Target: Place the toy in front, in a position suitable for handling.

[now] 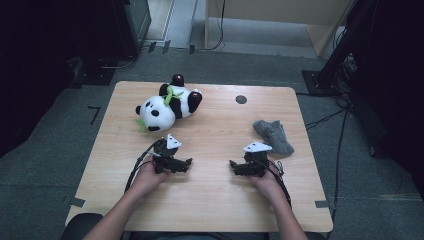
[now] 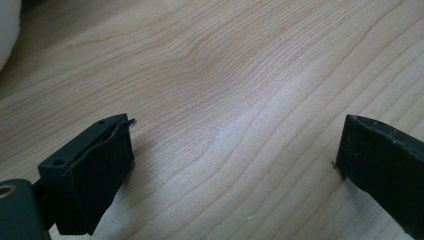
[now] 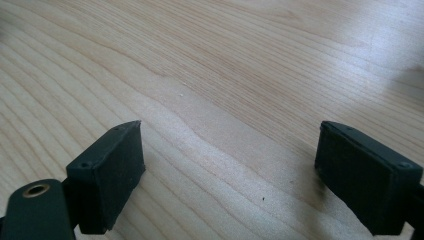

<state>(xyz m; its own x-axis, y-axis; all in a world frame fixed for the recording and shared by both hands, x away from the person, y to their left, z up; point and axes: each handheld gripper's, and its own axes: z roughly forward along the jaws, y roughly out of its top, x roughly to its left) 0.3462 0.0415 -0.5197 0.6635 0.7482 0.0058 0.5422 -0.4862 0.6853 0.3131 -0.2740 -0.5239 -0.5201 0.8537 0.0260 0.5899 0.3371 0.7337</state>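
Right now we rest both tools low on the near half of the wooden surface [image 1: 210,135], facing each other across a bare patch of wood. Our left tool [image 1: 188,162] has its jaws spread wide with nothing between them; the left gripper view looks straight past them onto wood grain. Our right tool [image 1: 232,163] is also open and empty, again with plain wood between the jaws.

Nearest our left tool lies the panda [image 1: 165,106], at the far left of the surface, on its back with the white head toward us and the black legs pointing away. A green leaf [image 1: 170,95] sits on its belly. The sock [image 1: 274,135], grey and crumpled, lies at the right, just beyond our right tool.

We judge the panda to be light, soft and squashy. It will not break, but it should give under the pads, so a shallow pinch on the round head or body may slide off the plush. A limb or an ear looks like the better hold, narrow enough for the jaws to close around; the near ear or an arm seems easiest to reach from here. The sock should be limp and very light, so we would pinch a raised fold near its middle and expect the rest to dangle.
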